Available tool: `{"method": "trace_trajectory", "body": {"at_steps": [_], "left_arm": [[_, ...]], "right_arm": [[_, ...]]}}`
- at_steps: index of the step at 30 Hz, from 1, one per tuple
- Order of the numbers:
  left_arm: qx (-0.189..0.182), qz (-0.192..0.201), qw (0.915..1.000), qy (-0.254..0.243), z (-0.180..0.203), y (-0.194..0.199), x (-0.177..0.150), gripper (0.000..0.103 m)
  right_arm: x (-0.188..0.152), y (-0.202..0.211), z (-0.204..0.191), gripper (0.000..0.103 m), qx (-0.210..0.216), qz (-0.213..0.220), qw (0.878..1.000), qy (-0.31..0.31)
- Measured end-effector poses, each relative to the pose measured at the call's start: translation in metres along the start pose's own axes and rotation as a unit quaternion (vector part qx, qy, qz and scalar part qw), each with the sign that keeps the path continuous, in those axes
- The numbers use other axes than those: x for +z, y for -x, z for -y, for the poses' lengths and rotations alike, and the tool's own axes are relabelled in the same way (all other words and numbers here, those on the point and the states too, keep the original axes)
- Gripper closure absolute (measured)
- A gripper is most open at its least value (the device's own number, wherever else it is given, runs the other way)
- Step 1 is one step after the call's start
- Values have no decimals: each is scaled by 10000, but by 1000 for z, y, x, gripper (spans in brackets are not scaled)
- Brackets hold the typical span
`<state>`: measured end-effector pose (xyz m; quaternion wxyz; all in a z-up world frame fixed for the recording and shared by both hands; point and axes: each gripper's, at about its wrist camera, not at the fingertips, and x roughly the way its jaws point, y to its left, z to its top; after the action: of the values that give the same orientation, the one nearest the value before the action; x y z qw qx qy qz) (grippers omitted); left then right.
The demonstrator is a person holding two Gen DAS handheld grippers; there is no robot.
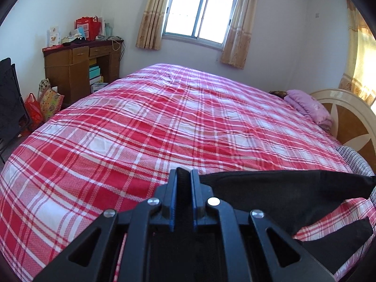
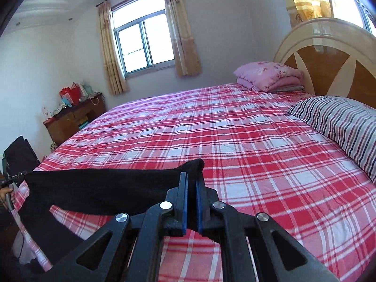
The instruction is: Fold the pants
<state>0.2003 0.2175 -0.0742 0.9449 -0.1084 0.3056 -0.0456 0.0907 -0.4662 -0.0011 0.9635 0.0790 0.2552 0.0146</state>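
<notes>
Both the left gripper (image 1: 184, 176) and right gripper (image 2: 191, 181) clench the soft black cloth pants (image 1: 282, 188) above the red plaid bedspread (image 1: 141, 117) — limp, light, sagging between; best held at the edge corners.

Black left gripper (image 1: 184, 176), black right gripper (image 2: 191, 181), blue-lined fingers (image 1: 172, 202), round silver rivets, triangular cut-outs

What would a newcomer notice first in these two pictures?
The large red and white checked bedspread fills both views. Just above its near edge, a black fabric pair of pants hangs stretched between the left tool and the right tool, each shut on one end. Behind the bed, a bright window stands between beige curtains.
</notes>
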Motion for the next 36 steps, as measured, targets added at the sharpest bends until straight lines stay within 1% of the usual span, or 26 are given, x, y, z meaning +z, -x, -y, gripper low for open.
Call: {"method": "trace_trajectory", "body": {"at_steps": [6,12,15,19,21,25,26,27,28,30,33,34,36], "left_arm": [[-231,112,9997,-36,-8,23,-19,93],[-405,117,9991,42,-23,39,-49,93],[-463,76,9989,78,-33,44,-66,93],[-497,-91,9987,102,-43,45,-87,93],[-537,-144,9984,59,-44,45,-94,92],[-444,-145,9988,-144,-44,49,-103,91],[-418,-125,9989,-190,-44,50,-103,90],[-381,-99,9990,-233,-44,53,-104,85],[-315,-71,9990,-301,-45,56,-105,84],[-182,-40,9991,-386,-49,60,-106,84],[193,53,9990,-389,-64,69,-109,82],[302,48,9990,-321,-73,72,-111,82],[404,18,9992,-79,-87,77,-114,82]], "right_arm": [[-32,43,9,97,30,66,10000,-44],[-66,71,31,97,-49,-91,9997,-225],[-85,77,43,97,-114,-258,9990,-352],[-104,74,56,97,-202,-560,9973,-424],[-113,69,60,97,-242,-843,9951,-453],[-123,64,70,97,-371,-1205,9909,-467],[-124,65,70,97,-388,-1244,9904,-468],[-124,66,72,97,-413,-1291,9895,-502],[-125,69,75,97,-512,-1305,9887,-531],[-122,77,82,97,-770,-1249,9876,-556],[-116,92,89,97,-860,-1022,9882,-756],[-113,97,88,97,-869,-930,9887,-791],[-102,103,79,97,-815,-740,9906,-816]]}}
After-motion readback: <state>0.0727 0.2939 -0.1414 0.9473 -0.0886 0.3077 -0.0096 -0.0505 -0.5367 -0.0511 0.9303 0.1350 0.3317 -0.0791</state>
